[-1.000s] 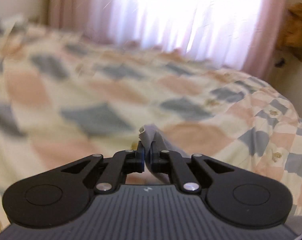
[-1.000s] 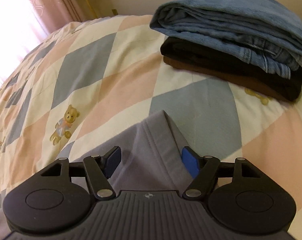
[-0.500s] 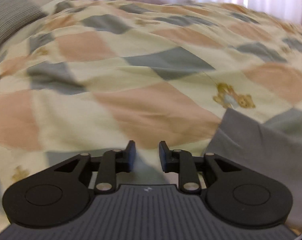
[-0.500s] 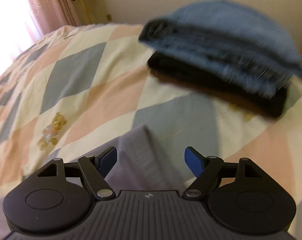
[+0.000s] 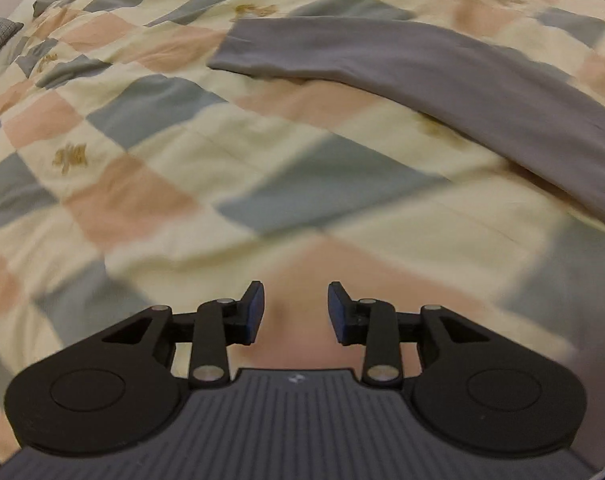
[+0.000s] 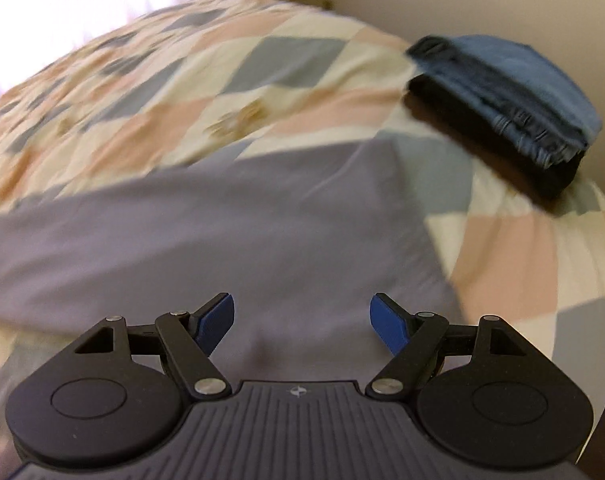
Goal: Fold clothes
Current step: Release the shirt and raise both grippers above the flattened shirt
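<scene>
The soft grey long-sleeved garment [image 6: 238,236] lies flat on the bed's patchwork quilt of cream, pink and grey-blue diamonds [image 5: 150,168], filling the middle and lower left of the right wrist view, while in the left wrist view only its long sleeve [image 5: 402,64] crosses the upper right of the frame. The right tongs [image 6: 302,322] stand spread wide above the cloth with nothing pinched. The left tongs [image 5: 296,312] have just been opening and now stand parted over bare quilt at the bottom centre, empty. The likeliest slip, as I judge it, is a pinch that takes quilt along with the sleeve, since both are thin and lie flush. A grab at only one layer would let the fold skew. Both views are smeared, so aim may be off. A careless sweep toward the upper right could also topple the folded stack of blue denim over dark cloth [image 6: 514,100].
</scene>
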Available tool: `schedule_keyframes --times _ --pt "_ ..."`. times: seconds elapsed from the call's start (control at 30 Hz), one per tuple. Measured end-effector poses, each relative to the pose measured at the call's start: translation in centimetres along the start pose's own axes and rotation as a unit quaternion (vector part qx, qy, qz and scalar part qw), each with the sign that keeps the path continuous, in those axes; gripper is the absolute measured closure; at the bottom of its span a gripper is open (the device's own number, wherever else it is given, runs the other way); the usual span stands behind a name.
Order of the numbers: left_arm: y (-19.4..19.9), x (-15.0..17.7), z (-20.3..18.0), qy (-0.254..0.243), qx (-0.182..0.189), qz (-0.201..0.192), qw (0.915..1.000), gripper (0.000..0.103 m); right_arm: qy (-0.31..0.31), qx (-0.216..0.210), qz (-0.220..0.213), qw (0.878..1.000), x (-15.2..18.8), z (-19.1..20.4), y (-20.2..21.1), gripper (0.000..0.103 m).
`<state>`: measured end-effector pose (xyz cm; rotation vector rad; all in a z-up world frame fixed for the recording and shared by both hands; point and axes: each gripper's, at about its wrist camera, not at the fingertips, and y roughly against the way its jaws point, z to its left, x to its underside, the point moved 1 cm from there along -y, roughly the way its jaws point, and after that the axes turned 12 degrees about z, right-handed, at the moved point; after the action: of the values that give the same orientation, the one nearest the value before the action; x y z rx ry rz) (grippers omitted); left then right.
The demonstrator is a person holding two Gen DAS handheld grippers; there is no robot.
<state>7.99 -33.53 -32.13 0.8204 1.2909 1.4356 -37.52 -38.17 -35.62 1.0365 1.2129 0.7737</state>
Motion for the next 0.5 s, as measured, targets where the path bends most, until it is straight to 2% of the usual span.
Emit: schedule_keyframes --times 0.2,0.33,0.5 --pt "9.5 7.2 -2.6 -0.007 -0.006 -0.049 0.9987 0.059 0.037 -0.063 -0.009 0.997 3.3 0.8 6.4 0.026" --pt "15.4 11.2 -3.0 0.008 0.013 -0.076 0.9970 0.056 0.053 -0.092 -0.030 0.994 5.1 -0.1 12.4 0.025" --pt "20.1 14.7 -2.9 0.014 0.023 -0.094 0.9952 0.053 0.065 -0.117 -0.046 0.990 6.6 -1.8 18.8 0.025"
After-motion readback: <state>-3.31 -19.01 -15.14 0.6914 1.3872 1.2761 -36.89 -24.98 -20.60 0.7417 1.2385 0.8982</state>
